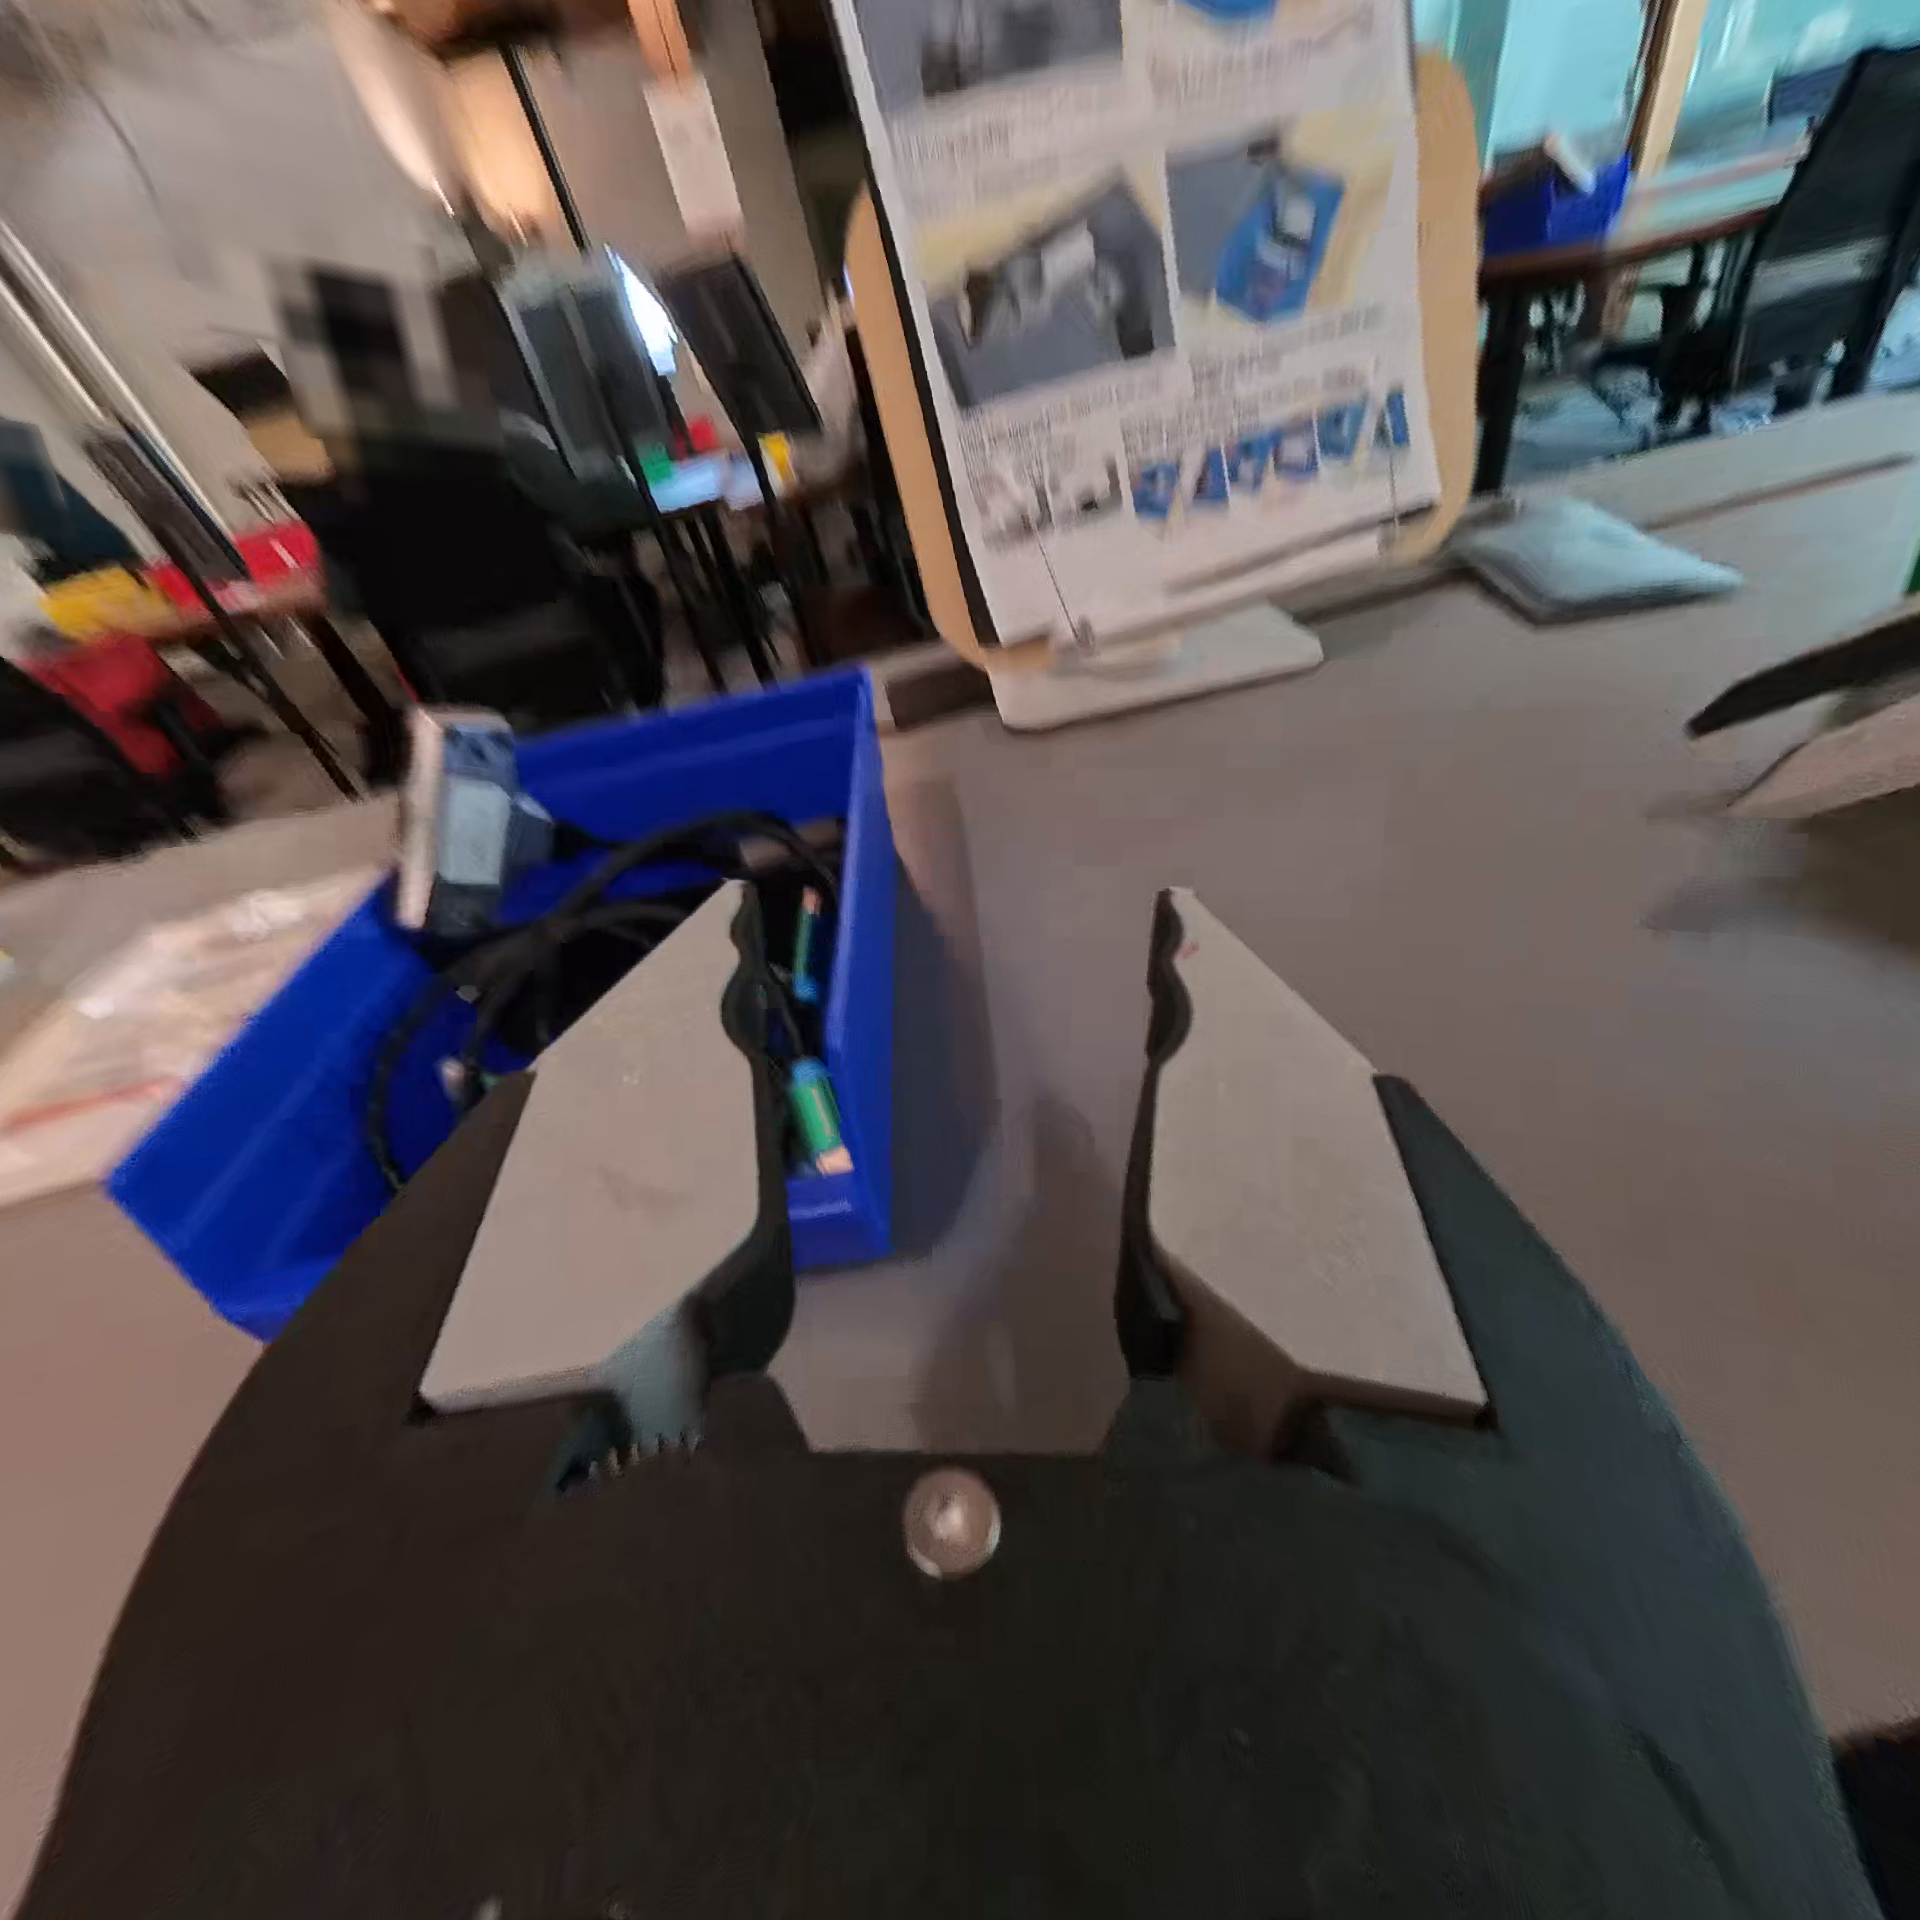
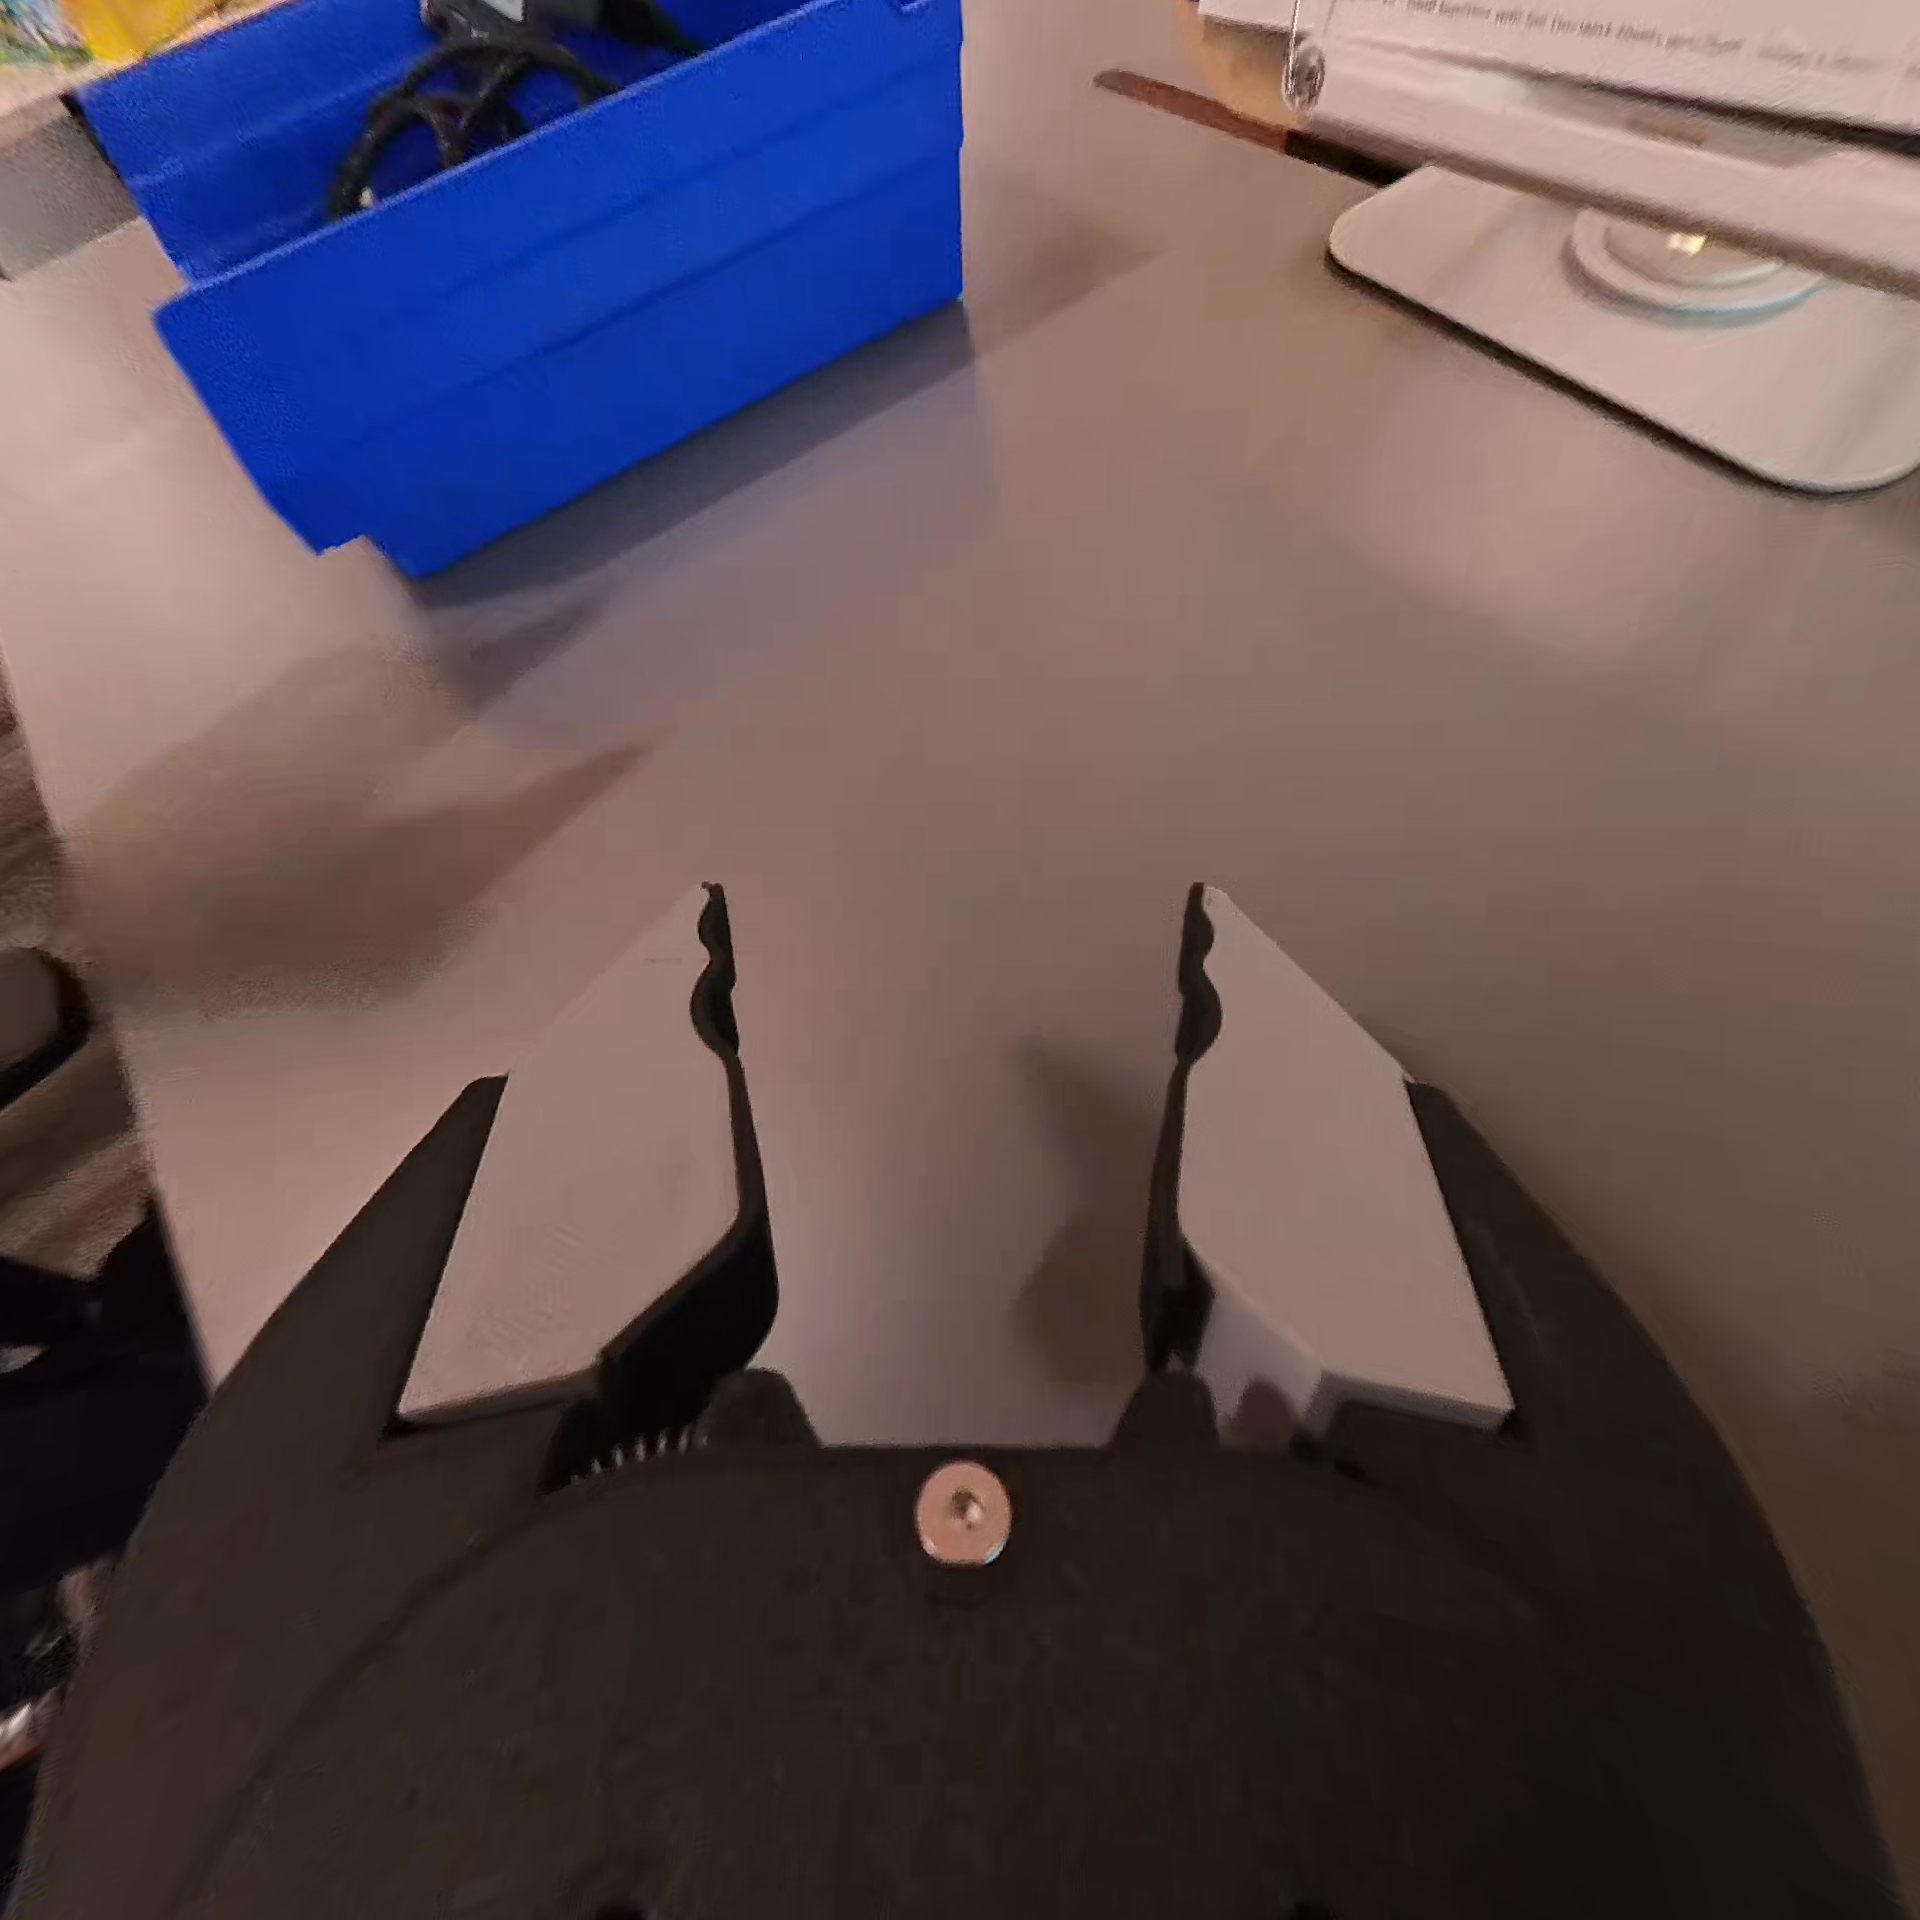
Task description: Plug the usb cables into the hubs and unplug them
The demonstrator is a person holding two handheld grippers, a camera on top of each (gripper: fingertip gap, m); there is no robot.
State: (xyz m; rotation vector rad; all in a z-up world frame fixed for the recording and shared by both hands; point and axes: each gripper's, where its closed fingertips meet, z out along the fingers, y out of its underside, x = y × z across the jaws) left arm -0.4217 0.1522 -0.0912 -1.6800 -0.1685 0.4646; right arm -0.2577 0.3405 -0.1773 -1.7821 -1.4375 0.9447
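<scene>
Jaws of both grippers stand spread wide with nothing between them. On the left gripper (image 1: 951,914) they hang above the grey surface (image 1: 1351,935), its left finger overlapping the near right corner of a blue bin (image 1: 312,1122) in the left wrist view; whether it touches the bin wall cannot be told. That bin sits to the left and holds tangled black cables (image 1: 582,914), a grey-blue boxy part (image 1: 468,821) leaning at its far edge, and small green-and-blue pieces (image 1: 816,1112) along its right wall. A clear plastic bag (image 1: 156,997) lies just left of it.

On the right gripper (image 2: 956,894) the jaws hover over bare surface, well apart from the bin, which lies far and to the left. A white stand base (image 2: 1662,353) carrying a printed board (image 1: 1143,312) sits far right. Both views are smeared.
</scene>
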